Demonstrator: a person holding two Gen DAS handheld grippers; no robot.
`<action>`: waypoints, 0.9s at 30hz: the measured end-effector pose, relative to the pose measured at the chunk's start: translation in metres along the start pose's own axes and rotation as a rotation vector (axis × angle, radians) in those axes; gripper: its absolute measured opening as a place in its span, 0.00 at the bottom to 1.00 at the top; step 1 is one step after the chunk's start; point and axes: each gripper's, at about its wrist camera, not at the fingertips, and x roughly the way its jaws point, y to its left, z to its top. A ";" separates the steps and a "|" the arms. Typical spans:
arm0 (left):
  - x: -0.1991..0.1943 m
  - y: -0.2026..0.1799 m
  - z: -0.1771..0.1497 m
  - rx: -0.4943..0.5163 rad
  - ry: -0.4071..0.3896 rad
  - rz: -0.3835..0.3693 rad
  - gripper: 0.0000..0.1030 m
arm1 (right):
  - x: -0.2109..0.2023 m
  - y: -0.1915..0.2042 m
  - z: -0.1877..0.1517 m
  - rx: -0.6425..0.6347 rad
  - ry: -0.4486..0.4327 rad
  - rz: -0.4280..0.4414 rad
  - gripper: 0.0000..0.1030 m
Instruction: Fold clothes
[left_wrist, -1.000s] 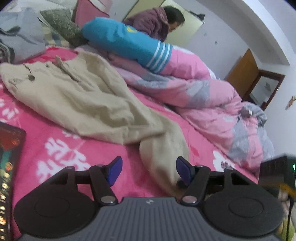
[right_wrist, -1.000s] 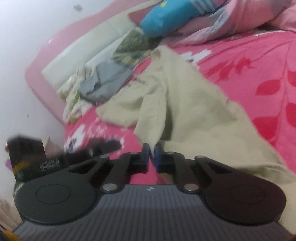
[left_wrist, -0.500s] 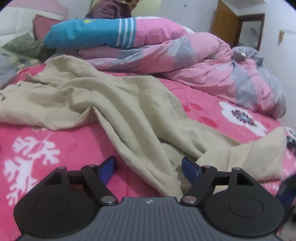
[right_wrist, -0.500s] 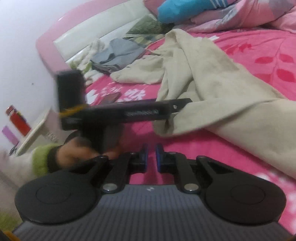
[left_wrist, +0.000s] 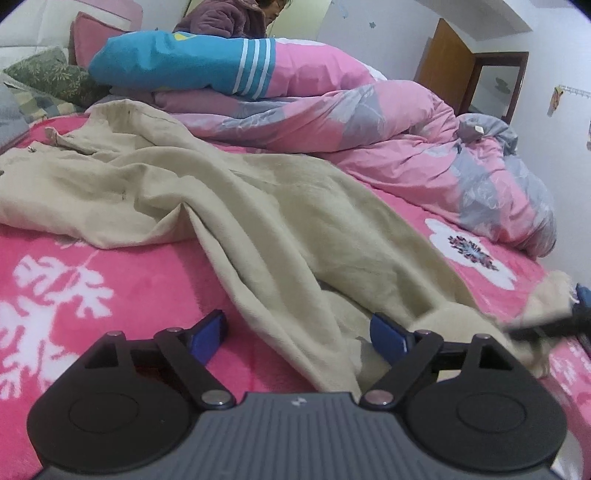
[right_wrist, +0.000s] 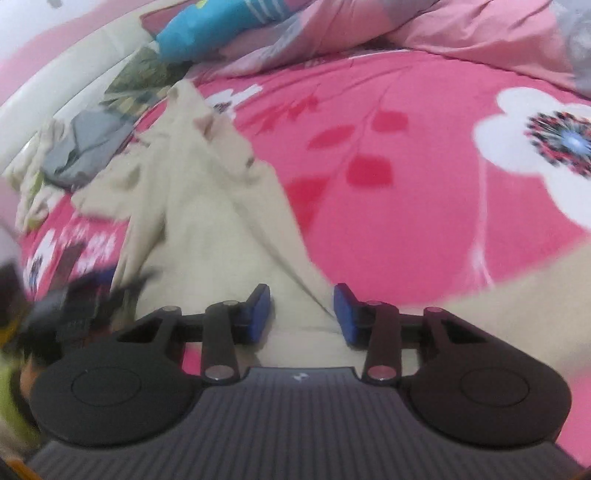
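The beige trousers (left_wrist: 258, 206) lie crumpled and twisted across the pink bed (left_wrist: 66, 295), waist toward the pillows, legs trailing to the near edge. The left tool (left_wrist: 297, 334) is spread wide, its jaws having just been opening, with a fold of one leg lying between them but not pinched. The right tool (right_wrist: 301, 310) has also just been opening and stands partly spread over the cloth (its view is blurred), pads not pressing. The risk, I judge, is closing on a bunched double layer rather than a clean hem, so the leg drags skewed and the fold comes out lopsided; the plush blanket could also get caught with it. The bed is soft and flowered, with a heaped pink quilt (left_wrist: 424, 140), a blue pillow (left_wrist: 177, 70), grey clothes (right_wrist: 85, 147), and a person (left_wrist: 229, 16) sitting beyond.
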 end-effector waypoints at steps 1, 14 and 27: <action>0.000 0.000 0.000 0.000 0.000 -0.003 0.87 | -0.015 0.003 -0.016 -0.004 -0.005 -0.016 0.34; 0.000 0.003 0.001 -0.023 -0.008 -0.024 0.88 | -0.107 0.023 -0.066 0.000 -0.224 -0.110 0.41; -0.002 0.006 0.000 -0.043 -0.014 -0.038 0.88 | -0.033 -0.036 -0.066 0.176 -0.193 -0.001 0.41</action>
